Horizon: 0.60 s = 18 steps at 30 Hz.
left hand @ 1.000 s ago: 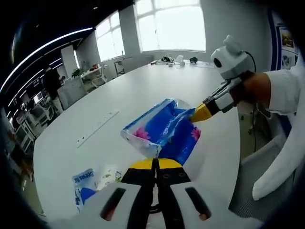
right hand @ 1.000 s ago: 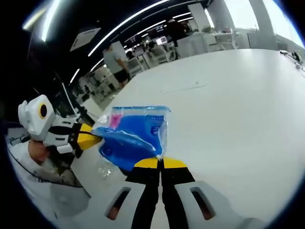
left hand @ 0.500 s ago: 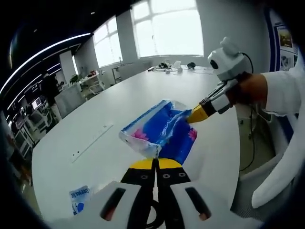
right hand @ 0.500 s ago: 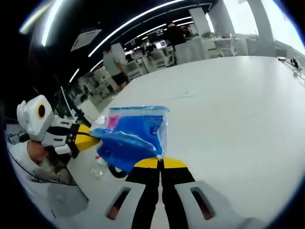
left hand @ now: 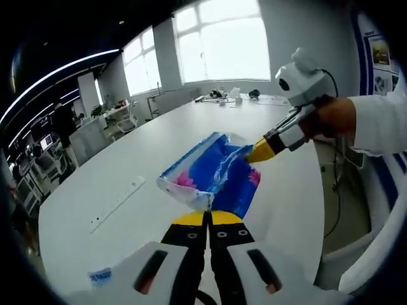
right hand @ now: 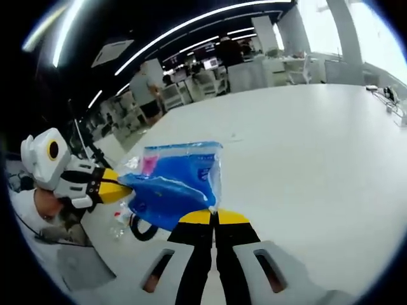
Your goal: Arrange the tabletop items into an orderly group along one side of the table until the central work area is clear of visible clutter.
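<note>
In the left gripper view, the left claw (left hand: pixel 207 218) has its yellow-tipped jaws pressed together on the near edge of a blue plastic packet (left hand: pixel 213 171) printed with pink flowers. The packet rises just ahead of the tips, held above the white bench (left hand: pixel 152 149). At the packet's far right corner the right claw (left hand: pixel 254 154) comes in from the right, its yellow tips pinching that corner, with a hand (left hand: pixel 334 118) and a white sleeve (left hand: pixel 380 121) behind it.

In the right gripper view, the right claw (right hand: pixel 214 216) is likewise closed on the packet's (right hand: pixel 175 181) lower right corner, the packet spreading up and to the left of the tips. The left claw (right hand: pixel 121 190) grips the packet's left edge from the left side. Below the packet, left of the right claw's jaws, a dark ring-shaped object (right hand: pixel 141 229) lies on the bench (right hand: pixel 299 159); what it is cannot be told.

Ahead of and to the left of the left claw the bench surface is broad and bare, apart from a long flat strip (left hand: pixel 114 202) set into it and a small blue-and-white packet (left hand: pixel 100 276) near the bench's near edge, left of the jaws. The bench's right edge curves past close to the right of the packet. Small items (left hand: pixel 222 94) sit at the far end under the windows (left hand: pixel 222 41). Ahead and right of the right claw the bench is open, with desks and a standing person (right hand: pixel 145 95) beyond its far edge.
</note>
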Available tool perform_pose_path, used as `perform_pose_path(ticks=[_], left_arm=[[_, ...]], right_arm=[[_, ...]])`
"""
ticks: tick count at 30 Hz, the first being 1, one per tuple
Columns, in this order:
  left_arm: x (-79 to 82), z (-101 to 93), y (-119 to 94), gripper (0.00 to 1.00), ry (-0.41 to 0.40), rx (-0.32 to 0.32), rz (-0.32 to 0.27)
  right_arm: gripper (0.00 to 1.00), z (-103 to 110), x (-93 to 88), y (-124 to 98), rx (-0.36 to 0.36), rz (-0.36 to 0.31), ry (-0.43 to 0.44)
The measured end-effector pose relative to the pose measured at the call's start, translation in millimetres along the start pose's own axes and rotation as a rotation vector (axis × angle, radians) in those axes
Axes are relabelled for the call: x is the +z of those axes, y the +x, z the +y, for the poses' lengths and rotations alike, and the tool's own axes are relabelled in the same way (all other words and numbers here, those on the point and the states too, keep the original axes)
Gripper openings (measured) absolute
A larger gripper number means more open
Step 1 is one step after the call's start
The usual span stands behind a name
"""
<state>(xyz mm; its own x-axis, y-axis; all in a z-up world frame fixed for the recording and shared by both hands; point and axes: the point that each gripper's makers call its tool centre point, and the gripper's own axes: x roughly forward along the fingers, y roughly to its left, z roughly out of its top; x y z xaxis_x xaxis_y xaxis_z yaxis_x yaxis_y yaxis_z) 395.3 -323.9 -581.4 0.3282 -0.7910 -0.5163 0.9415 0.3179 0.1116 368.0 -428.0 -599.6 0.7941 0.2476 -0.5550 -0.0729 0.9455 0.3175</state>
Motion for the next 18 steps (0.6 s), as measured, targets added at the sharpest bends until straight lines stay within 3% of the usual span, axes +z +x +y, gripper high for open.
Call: perform_pose_path(ticks=[10,18], left_arm=[[11.0,5.4,28,0.0,0.004,-0.004,-0.01],[9.3,13.2,53,0.0,-0.014,-0.01,0.0]], right_arm=[[0.0,-25,10.2,5,-0.03,-0.004,0.0],[0.0,-47,11.7,20,-0.047,0.012,-0.005]])
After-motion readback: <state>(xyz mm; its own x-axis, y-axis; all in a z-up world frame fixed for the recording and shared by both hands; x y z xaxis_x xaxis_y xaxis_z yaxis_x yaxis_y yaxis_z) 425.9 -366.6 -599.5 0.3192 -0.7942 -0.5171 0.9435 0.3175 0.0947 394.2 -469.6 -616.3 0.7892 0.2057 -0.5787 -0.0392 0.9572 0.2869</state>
